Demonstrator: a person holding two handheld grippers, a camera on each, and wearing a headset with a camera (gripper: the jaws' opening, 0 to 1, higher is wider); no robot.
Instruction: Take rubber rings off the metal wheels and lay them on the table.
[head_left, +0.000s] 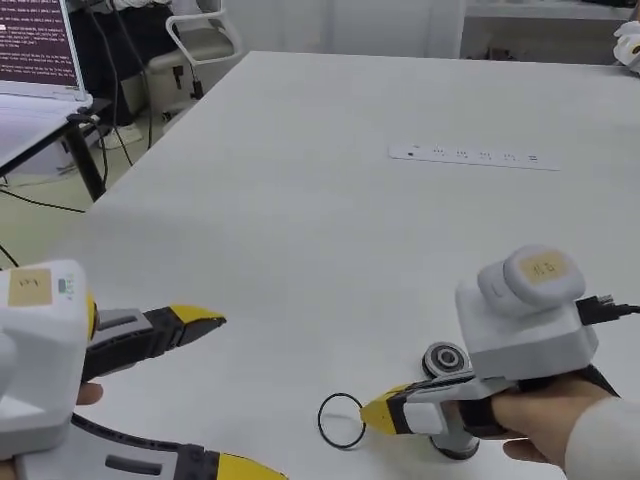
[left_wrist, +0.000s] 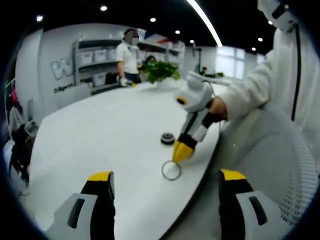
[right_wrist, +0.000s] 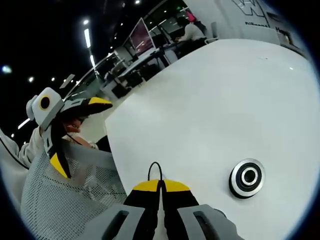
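My right gripper (head_left: 375, 412) is shut, its yellow tips pinching a thin black rubber ring (head_left: 340, 420) at the table's near edge. The ring (right_wrist: 154, 168) pokes out from between the closed tips, and I cannot tell whether it rests flat on the table. A metal wheel (head_left: 446, 358) lies on its side just right of that gripper; it is silver with a dark outer band (right_wrist: 247, 178). My left gripper (head_left: 228, 395) hangs open and empty off the table's near left edge. Its fingertips (left_wrist: 100, 177) frame the ring (left_wrist: 171, 170), the right gripper (left_wrist: 182, 151) and the wheel (left_wrist: 167, 138).
A white power strip (head_left: 470, 155) lies farther back on the white table (head_left: 330, 200). A laptop screen (head_left: 35, 45) and a chair (head_left: 200, 35) stand beyond the left edge. A person (left_wrist: 127, 52) stands by shelves across the room.
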